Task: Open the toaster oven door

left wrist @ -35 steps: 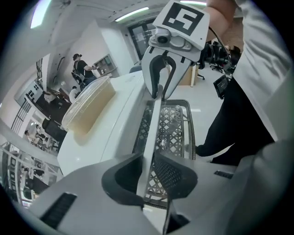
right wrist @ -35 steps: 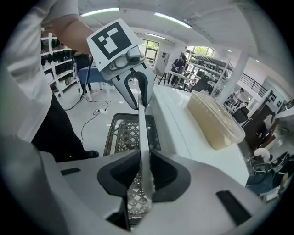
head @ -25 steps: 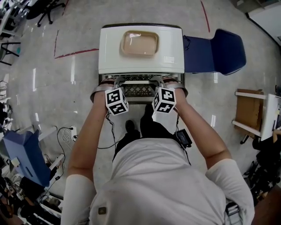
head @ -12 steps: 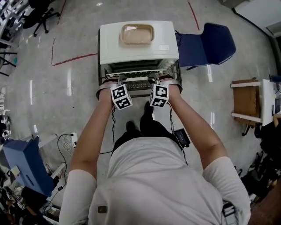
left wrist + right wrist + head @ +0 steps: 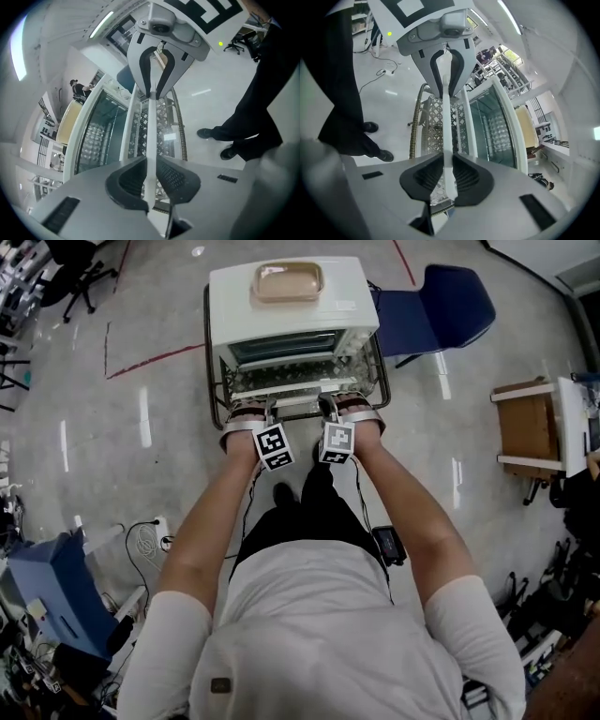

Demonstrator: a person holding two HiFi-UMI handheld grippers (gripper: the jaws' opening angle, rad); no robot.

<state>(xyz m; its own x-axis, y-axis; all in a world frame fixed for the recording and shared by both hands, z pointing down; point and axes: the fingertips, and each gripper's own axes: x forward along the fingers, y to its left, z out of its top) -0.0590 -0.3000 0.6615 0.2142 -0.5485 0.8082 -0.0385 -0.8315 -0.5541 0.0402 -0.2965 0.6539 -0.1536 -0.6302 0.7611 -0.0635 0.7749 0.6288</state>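
Watching from the side: the white toaster oven (image 5: pixel 281 306) sits low on its wire cart (image 5: pixel 208 352) on the floor, with a tan tray (image 5: pixel 286 281) on top. Its glass door (image 5: pixel 292 348) was barely cracked a second ago, and now it's swung well out and down toward the person. So the opening is properly under way, though I'd guess the door isn't fully flat yet. Both hands have come back and lower with it. The white handle bar (image 5: pixel 151 136) runs through both sets of jaws. The left gripper (image 5: pixel 265 415) is clamped on it and has just squeezed a bit tighter, and the right gripper (image 5: pixel 328 409) is clenched on it too
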